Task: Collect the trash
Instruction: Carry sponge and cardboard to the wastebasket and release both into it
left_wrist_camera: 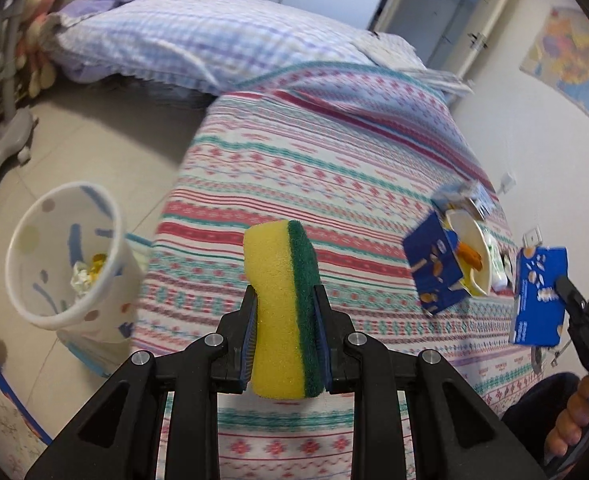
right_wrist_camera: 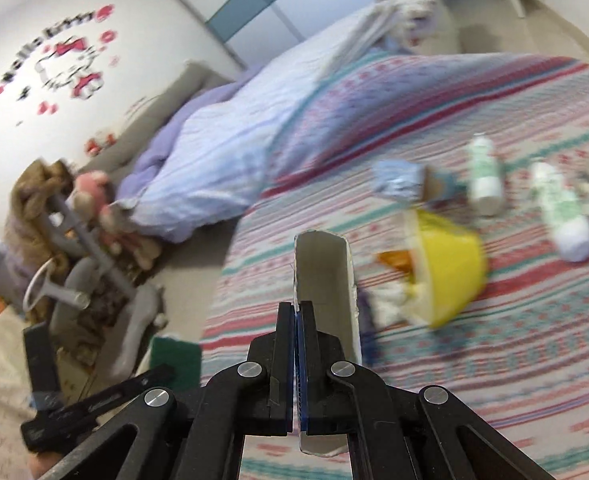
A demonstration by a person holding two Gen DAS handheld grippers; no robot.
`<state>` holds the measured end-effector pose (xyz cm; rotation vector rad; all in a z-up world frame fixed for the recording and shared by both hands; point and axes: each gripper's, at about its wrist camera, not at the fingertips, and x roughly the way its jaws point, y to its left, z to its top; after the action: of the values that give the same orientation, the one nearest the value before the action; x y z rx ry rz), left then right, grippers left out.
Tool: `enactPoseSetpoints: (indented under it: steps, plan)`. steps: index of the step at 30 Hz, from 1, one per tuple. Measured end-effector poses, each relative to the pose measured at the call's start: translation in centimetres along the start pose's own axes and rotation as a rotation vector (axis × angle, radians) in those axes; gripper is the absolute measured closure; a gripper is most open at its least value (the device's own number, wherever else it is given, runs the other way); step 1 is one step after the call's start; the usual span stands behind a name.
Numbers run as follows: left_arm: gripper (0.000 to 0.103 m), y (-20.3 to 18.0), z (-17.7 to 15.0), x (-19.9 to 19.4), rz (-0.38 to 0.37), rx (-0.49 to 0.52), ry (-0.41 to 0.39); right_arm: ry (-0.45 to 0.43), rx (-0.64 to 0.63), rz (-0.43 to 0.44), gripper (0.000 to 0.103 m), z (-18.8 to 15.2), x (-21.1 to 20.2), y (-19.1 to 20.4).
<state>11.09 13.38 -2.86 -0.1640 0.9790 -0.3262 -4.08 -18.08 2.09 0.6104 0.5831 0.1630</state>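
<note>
Sponge: a yellow-and-green sponge [left_wrist_camera: 282, 312] stands on end nearest the lens, pinched across its faces by the left tongs [left_wrist_camera: 282, 320], above the near edge of the bed [left_wrist_camera: 294, 160].
Carton in right tongs: the right tongs [right_wrist_camera: 299, 344] are clamped on one wall of an opened blue carton [left_wrist_camera: 540, 296], its pale inside facing the right wrist camera.
Bin: one white dotted bin [left_wrist_camera: 64, 256] stands on the floor just beside the bed, to the left, with crumpled scraps at the bottom.
Risk, sponge: it is squeezed only low down; I judge it could twist or spring out sideways and miss the bin's mouth if let go too far out.
Risk, carton: a thin wall grip may let the carton swing or slip.
Risk, bowl: the tipped yellow bowl [right_wrist_camera: 446, 268] with orange peel could spill onto the sheet if bumped.
Count: one sponge, two blue cartons (a second carton [left_wrist_camera: 434, 268] lies by the bowl), one bowl, two white-and-green bottles [right_wrist_camera: 484, 176], one bin.
</note>
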Motion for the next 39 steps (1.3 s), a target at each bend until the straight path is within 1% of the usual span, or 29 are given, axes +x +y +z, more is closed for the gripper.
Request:
enactPoseSetpoints:
  steps: [2, 5, 9, 11, 13, 16, 23, 26, 27, 29, 31, 35, 39]
  plan:
    - [0.076, 2.0, 0.3, -0.5, 0.003, -0.04, -0.008, 0.027, -0.02, 0.026, 0.103, -0.4, 1.3, 1.3]
    - [0.076, 5.7, 0.9, -1.9, 0.018, -0.122, -0.041, 0.066, -0.055, 0.051, 0.103, -1.0, 3.3, 3.1]
    - [0.076, 12.0, 1.6, -3.9, 0.078, -0.27, -0.081, 0.112, -0.069, 0.082, 0.103, -1.8, 5.6, 4.7]
    - [0.076, 14.6, 1.7, -4.4, 0.103, -0.335, -0.08, 0.138, -0.067, 0.103, 0.103, -2.1, 6.8, 5.3]
    - [0.076, 17.2, 1.7, -4.6, 0.146, -0.395, -0.066, 0.173, -0.064, 0.142, 0.103, -2.4, 8.4, 6.4]
    - [0.076, 19.7, 1.6, -4.5, 0.179, -0.462, -0.051, 0.214, -0.07, 0.183, 0.103, -2.9, 10.5, 7.9]
    - [0.076, 22.0, 2.1, -2.6, 0.191, -0.526, -0.011, 0.308, -0.086, 0.26, 0.103, -4.5, 16.2, 12.3]
    - [0.075, 23.1, 2.4, -2.0, 0.2, -0.563, -0.018, 0.337, -0.08, 0.305, 0.103, -4.9, 19.1, 14.8]
    - [0.074, 23.5, 2.6, -1.8, 0.211, -0.583, -0.022, 0.343, -0.081, 0.317, 0.103, -5.0, 19.7, 15.4]
    - [0.068, 24.2, 2.7, -1.4, 0.227, -0.614, -0.018, 0.359, -0.084, 0.336, 0.103, -5.2, 21.4, 16.7]
    - [0.052, 24.7, 2.8, -1.0, 0.244, -0.623, -0.005, 0.376, -0.094, 0.338, 0.103, -5.7, 23.2, 18.1]
    - [0.05, 24.8, 2.9, -1.0, 0.253, -0.606, -0.01, 0.401, -0.135, 0.345, 0.103, -6.7, 26.3, 20.7]
    - [0.05, 25.6, 2.5, -1.8, 0.256, -0.643, -0.034, 0.426, -0.172, 0.338, 0.102, -7.4, 29.1, 22.4]
